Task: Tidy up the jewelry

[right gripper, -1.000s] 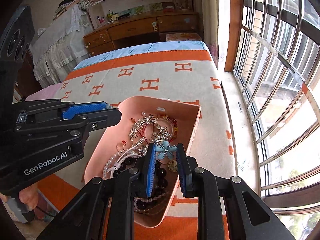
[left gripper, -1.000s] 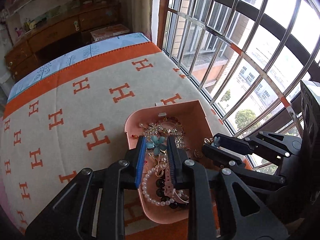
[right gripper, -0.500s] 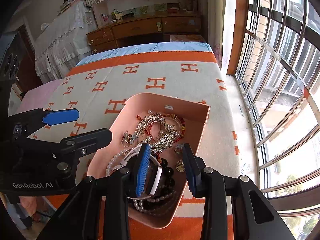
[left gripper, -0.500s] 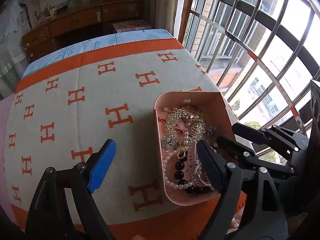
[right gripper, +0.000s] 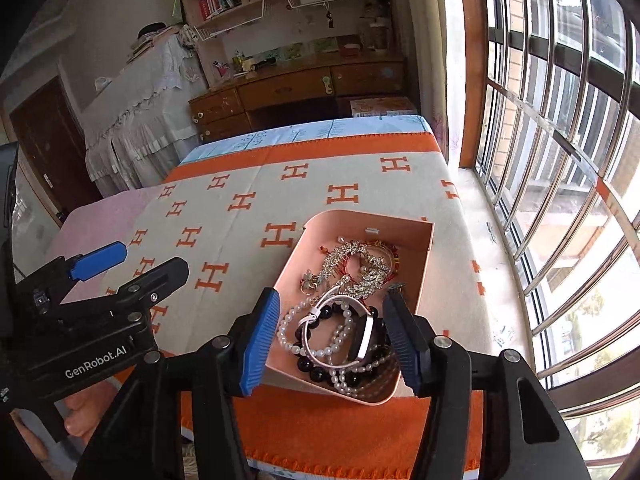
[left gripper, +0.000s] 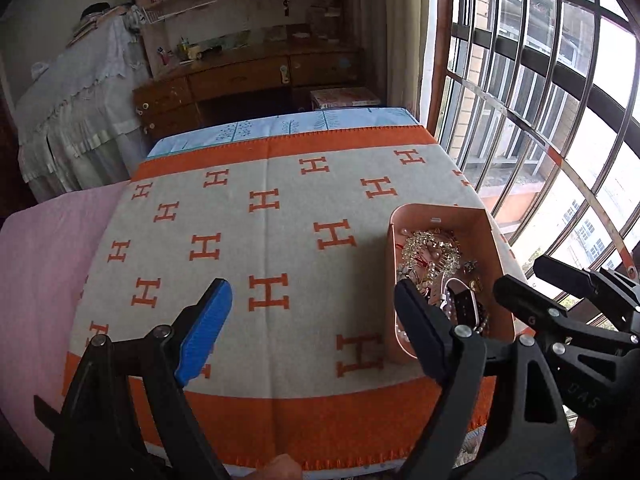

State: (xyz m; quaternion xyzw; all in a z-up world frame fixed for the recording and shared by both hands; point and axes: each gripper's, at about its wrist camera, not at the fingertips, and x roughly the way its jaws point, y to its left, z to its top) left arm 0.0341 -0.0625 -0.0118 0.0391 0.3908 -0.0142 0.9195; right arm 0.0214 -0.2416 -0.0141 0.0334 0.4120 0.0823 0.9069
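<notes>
Jewelry, a tangled heap of pearl strands, black beads, gold-tone rhinestone pieces and a white-strapped watch (left gripper: 464, 300), is lying inside a peach-pink rectangular plastic tray (left gripper: 498, 248). In the left wrist view the tray is sitting near the window-side edge of a bed covered by a beige blanket with orange H motifs and orange borders (left gripper: 280, 240). Left gripper (left gripper: 308, 320), black with blue ribbed pads, is hanging with its jaws spread wide and gripping nothing; one finger is overlapping the tray's near rim. Right gripper (left gripper: 532, 280) is showing beside the tray, toward the window.

In the right wrist view the tray (right gripper: 424, 264) is sitting near the blanket's (right gripper: 256, 208) front orange border, its far wall squared and near corners rounded. A pearl strand (right gripper: 292, 320), black bead bracelet (right gripper: 320, 368), watch (right gripper: 360, 340) and rhinestone leaf pieces (right gripper: 360, 268) are filling it. Right gripper (right gripper: 330, 340) is spreading wide above the tray's near end, gripping nothing. Left gripper (right gripper: 140, 264) is parted over the blanket, off the tray's side.
</notes>
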